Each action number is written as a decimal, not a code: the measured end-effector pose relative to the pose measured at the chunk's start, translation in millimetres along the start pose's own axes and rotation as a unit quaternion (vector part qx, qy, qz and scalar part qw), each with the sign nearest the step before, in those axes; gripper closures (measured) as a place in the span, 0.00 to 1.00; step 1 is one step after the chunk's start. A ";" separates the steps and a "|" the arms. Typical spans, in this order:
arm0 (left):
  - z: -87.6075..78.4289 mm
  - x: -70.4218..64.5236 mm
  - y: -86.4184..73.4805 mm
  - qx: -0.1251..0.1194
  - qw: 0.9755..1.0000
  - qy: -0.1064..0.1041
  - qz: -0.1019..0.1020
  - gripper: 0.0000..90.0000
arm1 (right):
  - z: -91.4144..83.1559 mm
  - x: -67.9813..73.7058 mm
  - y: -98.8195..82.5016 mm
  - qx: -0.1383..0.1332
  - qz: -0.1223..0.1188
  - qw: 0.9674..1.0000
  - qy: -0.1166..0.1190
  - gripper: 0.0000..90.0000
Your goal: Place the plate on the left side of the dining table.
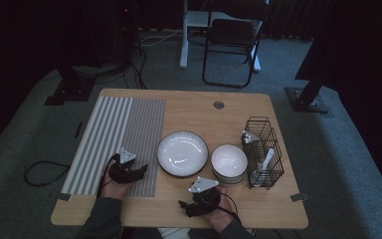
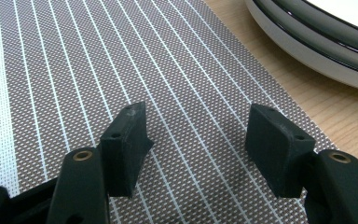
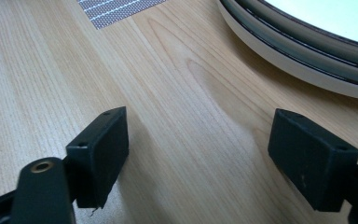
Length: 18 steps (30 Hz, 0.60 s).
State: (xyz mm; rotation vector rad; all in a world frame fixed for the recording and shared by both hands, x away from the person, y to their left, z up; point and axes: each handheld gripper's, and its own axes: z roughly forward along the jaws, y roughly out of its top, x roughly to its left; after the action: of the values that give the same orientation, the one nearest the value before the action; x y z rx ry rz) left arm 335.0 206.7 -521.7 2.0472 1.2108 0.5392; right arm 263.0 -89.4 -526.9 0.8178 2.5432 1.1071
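Both grippers hover low at the near edge of the table, jaws spread wide and holding nothing.

Nearest me, the right gripper (image 1: 186, 205) hangs over bare wood of the table (image 1: 258, 209), its jaws gaping; the left gripper (image 1: 140, 172) sits over the striped placemat (image 1: 114, 134), just as wide. Just beyond them lie the white plate (image 1: 182, 153) and, beside it, stacked bowls (image 1: 229, 162). To the right stands a black wire rack (image 1: 264, 149) with utensils inside.

Dim overhead view, sharp close-ups
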 end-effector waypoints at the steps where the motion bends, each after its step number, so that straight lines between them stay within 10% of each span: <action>1: 0.1 -0.4 0.1 0.000 1.000 0.001 0.001 0.44 | 0.0 0.1 0.0 -0.001 0.000 1.000 0.000 0.23; 18: 0.2 -0.6 0.1 0.000 1.000 0.001 0.000 0.43 | -6.2 5.2 5.5 -0.008 -0.001 1.000 -0.017 0.37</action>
State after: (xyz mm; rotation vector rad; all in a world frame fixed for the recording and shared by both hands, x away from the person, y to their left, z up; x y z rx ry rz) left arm 334.9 206.1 -521.8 2.0478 1.2114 0.5414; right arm 258.2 -86.9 -518.7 0.8240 2.5036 1.1008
